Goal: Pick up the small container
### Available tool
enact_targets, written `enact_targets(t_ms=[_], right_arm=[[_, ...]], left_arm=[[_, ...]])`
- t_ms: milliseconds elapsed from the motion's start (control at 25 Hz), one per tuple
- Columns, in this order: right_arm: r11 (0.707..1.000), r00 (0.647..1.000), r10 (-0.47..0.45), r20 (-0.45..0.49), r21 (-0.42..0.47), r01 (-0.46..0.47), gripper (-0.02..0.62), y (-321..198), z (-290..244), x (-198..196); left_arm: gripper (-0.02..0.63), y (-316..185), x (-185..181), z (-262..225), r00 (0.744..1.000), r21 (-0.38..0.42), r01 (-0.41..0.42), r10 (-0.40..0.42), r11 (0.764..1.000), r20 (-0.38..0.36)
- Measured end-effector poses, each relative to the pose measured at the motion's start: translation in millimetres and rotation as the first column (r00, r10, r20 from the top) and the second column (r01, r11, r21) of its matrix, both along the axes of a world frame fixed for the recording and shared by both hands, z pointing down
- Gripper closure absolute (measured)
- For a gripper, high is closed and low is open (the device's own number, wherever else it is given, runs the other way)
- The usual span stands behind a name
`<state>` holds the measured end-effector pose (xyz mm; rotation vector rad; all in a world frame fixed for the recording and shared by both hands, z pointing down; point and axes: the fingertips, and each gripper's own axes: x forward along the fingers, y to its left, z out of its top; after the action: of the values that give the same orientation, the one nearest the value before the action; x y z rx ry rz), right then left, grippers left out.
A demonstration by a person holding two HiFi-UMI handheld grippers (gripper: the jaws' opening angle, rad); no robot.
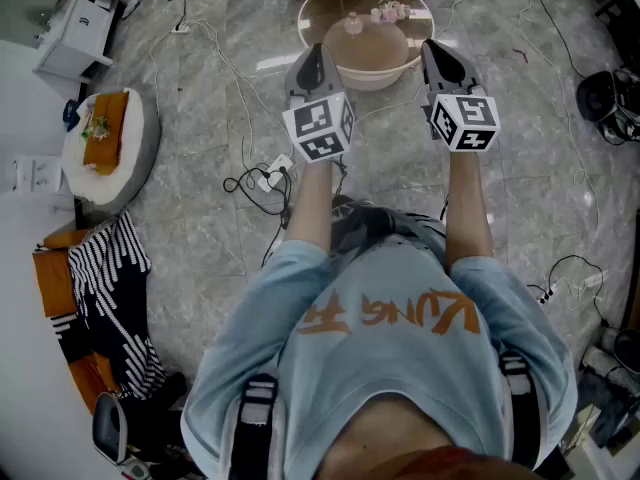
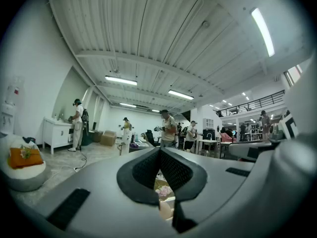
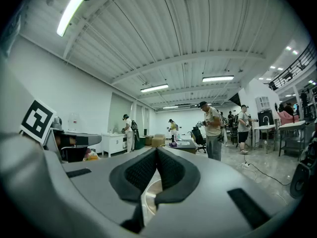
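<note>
In the head view, a round glass table (image 1: pixel 312 8) stands ahead of me, with a small pale container (image 1: pixel 353 23) and a bunch of pink flowers (image 1: pixel 390 11) on top. A wide beige bowl shape (image 1: pixel 372 53) shows at the table's near side. My left gripper (image 1: pixel 316 50) and right gripper (image 1: pixel 437 48) are held level side by side just short of the table, both shut and empty. In the left gripper view the gripper (image 2: pixel 159 152) has its pads together, with the flowers (image 2: pixel 163 191) showing below them. In the right gripper view the gripper (image 3: pixel 157 151) is likewise shut.
A white pouf (image 1: pixel 140 133) with an orange thing on it lies at the left, and striped cloth (image 1: pixel 110 288) nearer. Cables and a plug strip (image 1: pixel 262 180) trail over the marble floor. Black gear (image 1: pixel 600 96) sits at the right. Several people (image 2: pixel 168 130) stand across the room.
</note>
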<state>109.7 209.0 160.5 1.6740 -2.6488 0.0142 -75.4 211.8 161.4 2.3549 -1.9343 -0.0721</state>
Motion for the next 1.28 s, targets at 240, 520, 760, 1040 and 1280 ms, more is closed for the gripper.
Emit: enact_targets(t_ms=[240, 520, 760, 1040, 1280], right_arm=[[1.0, 1.0, -0.016, -0.011, 0.002, 0.016, 0.584, -4, -3, -3], [1.0, 0.999, -0.03, -0.026, -0.004, 0.03, 0.583, -5, 0, -4], [0.999, 0.996, 0.05, 0.074, -0.012, -0.05, 0.583, -18, -1, 13], [0.999, 0.987, 0.028, 0.158, 0.019, -0.031, 0.583, -31, -11, 12], [1.0, 0.979, 0.008, 0.203, -0.002, -0.008, 0.584, -48, -5, -7]], left_arm=[[0.582, -4, 5, -3, 1.0, -0.002, -0.008, 0.008, 1.0, 0.007], [0.583, -4, 7, -2, 1.0, -0.006, -0.009, 0.009, 1.0, 0.021], [0.582, -9, 6, 1, 0.999, -0.016, -0.005, 0.005, 1.0, 0.045], [0.582, -14, -10, -4, 0.997, -0.016, 0.033, -0.032, 0.999, 0.064], [0.581, -20, -34, 3, 0.995, -0.037, 0.073, -0.07, 0.997, 0.076]])
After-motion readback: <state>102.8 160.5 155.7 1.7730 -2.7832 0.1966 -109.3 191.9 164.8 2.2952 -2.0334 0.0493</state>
